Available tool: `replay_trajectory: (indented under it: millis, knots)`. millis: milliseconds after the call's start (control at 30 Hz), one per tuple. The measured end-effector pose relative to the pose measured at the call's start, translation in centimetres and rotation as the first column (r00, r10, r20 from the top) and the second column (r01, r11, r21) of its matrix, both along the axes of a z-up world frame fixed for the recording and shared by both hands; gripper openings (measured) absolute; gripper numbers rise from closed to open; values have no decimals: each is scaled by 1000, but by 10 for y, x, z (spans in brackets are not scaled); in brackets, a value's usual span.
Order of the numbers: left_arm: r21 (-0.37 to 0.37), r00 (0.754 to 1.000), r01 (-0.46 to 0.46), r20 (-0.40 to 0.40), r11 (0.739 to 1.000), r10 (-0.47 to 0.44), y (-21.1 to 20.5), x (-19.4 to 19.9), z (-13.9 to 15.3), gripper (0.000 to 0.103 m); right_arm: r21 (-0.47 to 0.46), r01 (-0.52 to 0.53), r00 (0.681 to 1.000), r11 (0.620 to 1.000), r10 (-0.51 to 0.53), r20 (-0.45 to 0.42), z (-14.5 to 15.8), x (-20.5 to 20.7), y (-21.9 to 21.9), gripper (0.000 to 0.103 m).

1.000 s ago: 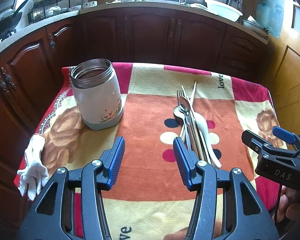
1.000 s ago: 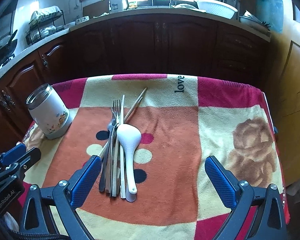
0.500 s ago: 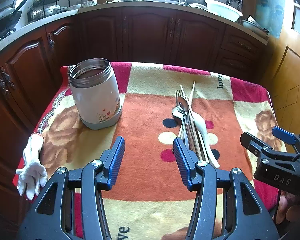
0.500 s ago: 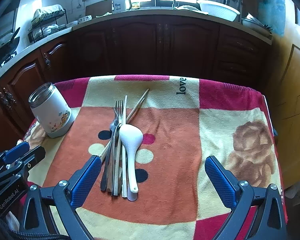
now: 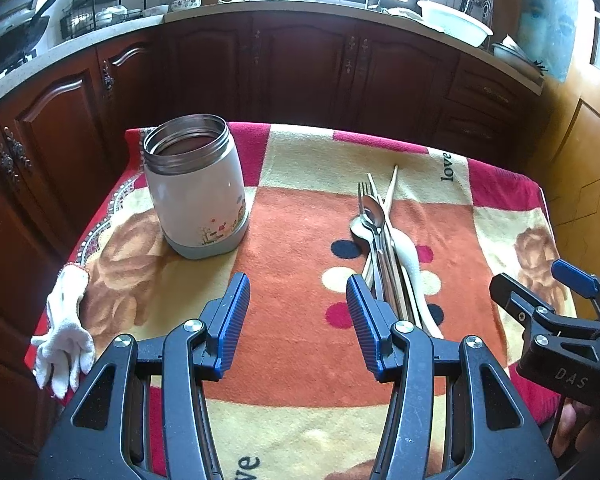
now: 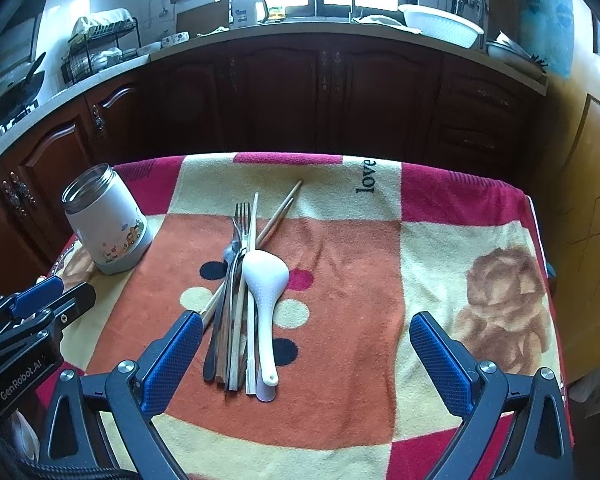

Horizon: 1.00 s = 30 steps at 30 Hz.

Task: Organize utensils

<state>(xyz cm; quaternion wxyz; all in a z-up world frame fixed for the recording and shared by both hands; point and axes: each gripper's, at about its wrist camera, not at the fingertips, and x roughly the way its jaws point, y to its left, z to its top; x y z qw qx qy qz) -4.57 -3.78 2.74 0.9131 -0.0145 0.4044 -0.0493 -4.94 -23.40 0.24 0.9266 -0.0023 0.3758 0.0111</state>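
Observation:
A pile of utensils [image 6: 240, 296] lies mid-table on the patterned blanket [image 6: 348, 280]: a white rice paddle [image 6: 265, 280], a fork [image 6: 242, 220], spoons [image 5: 370, 216] and chopsticks [image 6: 278, 216]. An open white jar with a steel rim [image 5: 196, 188] stands upright at the left; in the right wrist view the jar [image 6: 104, 224] is far left. My left gripper [image 5: 298, 320] hovers open over the blanket between jar and pile, holding nothing. My right gripper [image 6: 306, 356] stands wide open just right of the utensil handles, empty.
A white glove [image 5: 64, 328] hangs over the table's left edge. Dark wooden cabinets [image 6: 300, 92] and a counter with a sink, a white bowl [image 6: 440, 26] and a dish rack [image 6: 100, 48] lie beyond the table's far edge. A yellow wall [image 6: 588, 184] is at right.

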Motion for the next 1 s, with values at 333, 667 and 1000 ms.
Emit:
replay_trajectory:
  millis: [333,667,1000]
  knots:
    - [0,1000,-6,-9,1000,6,3,4,-4,50,4,-11,1000,1000,11,3,-2,2,0,103]
    - [0,1000,1,-14,1000,-1,2,7,-5,50,5,-23,1000,1000,23,5,-1,5,2,103]
    - [-26,999,0,-38,1000,-1,5,13,-10,50,39,-46,999,998,47,-5,-7,10,-3,99]
